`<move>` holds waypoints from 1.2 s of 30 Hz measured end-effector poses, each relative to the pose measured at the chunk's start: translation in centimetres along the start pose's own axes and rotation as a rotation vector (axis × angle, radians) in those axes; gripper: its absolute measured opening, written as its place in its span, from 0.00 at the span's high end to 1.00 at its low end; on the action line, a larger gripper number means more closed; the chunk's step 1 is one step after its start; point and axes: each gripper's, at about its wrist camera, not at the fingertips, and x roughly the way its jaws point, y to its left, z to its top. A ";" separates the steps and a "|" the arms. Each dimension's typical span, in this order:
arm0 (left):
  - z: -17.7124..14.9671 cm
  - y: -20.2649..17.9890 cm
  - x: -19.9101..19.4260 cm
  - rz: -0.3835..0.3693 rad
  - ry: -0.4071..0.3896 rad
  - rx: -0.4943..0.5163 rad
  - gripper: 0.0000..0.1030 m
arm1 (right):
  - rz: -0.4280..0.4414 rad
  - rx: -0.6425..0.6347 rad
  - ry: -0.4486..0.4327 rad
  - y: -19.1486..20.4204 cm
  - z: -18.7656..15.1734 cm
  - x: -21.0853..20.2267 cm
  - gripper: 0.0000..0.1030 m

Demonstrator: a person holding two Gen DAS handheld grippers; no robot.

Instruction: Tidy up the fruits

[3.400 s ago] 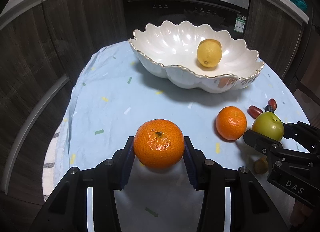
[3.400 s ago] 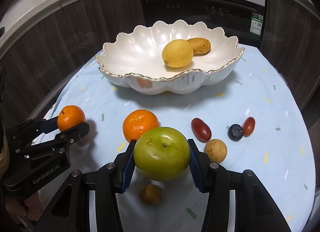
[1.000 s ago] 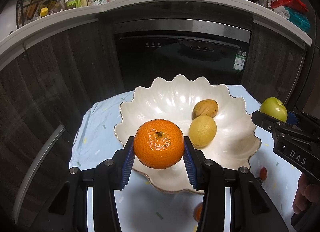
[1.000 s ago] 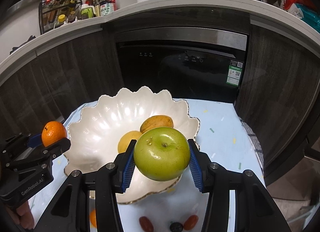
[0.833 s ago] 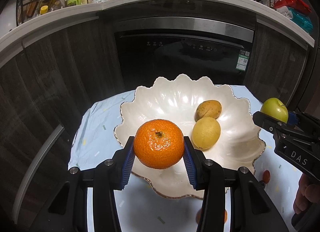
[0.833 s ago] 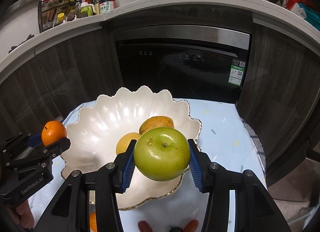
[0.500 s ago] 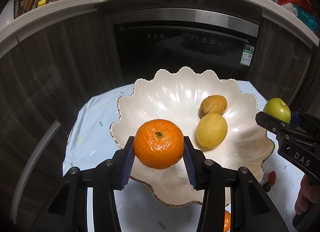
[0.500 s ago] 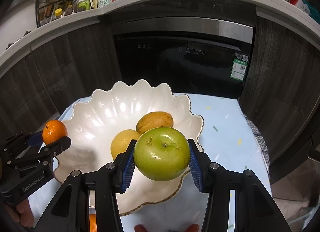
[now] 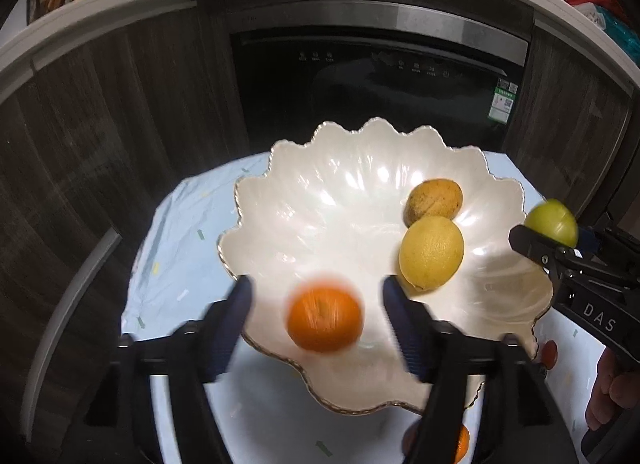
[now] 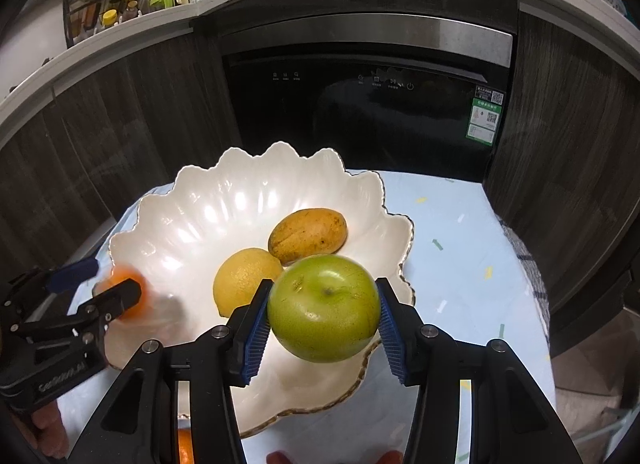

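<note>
My left gripper (image 9: 316, 284) hangs over the near edge of the white scalloped bowl (image 9: 340, 204). Its jaws are opening, and the orange (image 9: 326, 318) is blurred and loose between them, touching neither pad. The right wrist view shows this same gripper (image 10: 100, 282) at the bowl's left rim (image 10: 208, 216) with the orange (image 10: 128, 292). My right gripper (image 10: 324, 288) holds the green apple (image 10: 324, 308) above the bowl's right side. Its jaws are starting to open while both pads still touch the apple. A lemon (image 9: 432, 252) and a yellow-brown fruit (image 9: 434, 200) lie in the bowl.
The bowl stands on a pale blue tablecloth (image 9: 180, 232). On the cloth in front of it lie another orange (image 9: 462, 442) and small red fruits (image 9: 550, 352). A dark built-in appliance (image 9: 376, 80) and wood cabinets stand behind the table. A person's hand (image 9: 608, 396) grips the right tool.
The left jaws have spread apart and let go of the orange, which is dropping toward the bowl. The right gripper still has the apple, and its pads stand slightly wider.
</note>
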 end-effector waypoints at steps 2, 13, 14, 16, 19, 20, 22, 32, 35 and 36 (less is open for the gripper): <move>0.1 0.0 -0.3 0.004 -0.006 0.006 0.30 | -0.007 0.003 -0.021 0.0 0.1 -0.4 0.29; 0.2 0.7 -1.6 0.032 -0.020 -0.030 0.15 | -0.030 0.029 -0.060 0.0 0.6 -1.8 0.15; 0.2 0.8 -1.7 0.033 -0.020 -0.031 0.15 | -0.031 0.032 -0.062 -0.1 0.6 -2.0 0.14; 0.1 0.9 -2.0 0.034 -0.020 -0.031 0.14 | -0.033 0.035 -0.064 0.0 0.4 -2.2 0.14; 0.0 0.9 -2.4 0.032 -0.022 -0.034 0.14 | -0.037 0.039 -0.070 0.0 0.3 -2.8 0.14; 0.0 1.0 -2.7 0.030 -0.024 -0.036 0.14 | -0.037 0.040 -0.071 0.1 0.3 -3.0 0.14; -0.1 0.9 -3.0 0.028 -0.027 -0.037 0.14 | -0.039 0.041 -0.077 0.1 0.2 -3.5 0.14; -0.6 0.8 -5.7 0.026 -0.056 -0.033 0.14 | -0.043 0.053 -0.099 0.2 -0.3 -6.2 0.14; -0.8 0.7 -6.6 0.026 -0.064 -0.028 0.14 | -0.047 0.054 -0.106 0.2 -0.6 -7.0 0.14; -0.8 0.6 -6.9 0.026 -0.068 -0.028 0.14 | -0.049 0.055 -0.109 0.1 -0.7 -7.2 0.14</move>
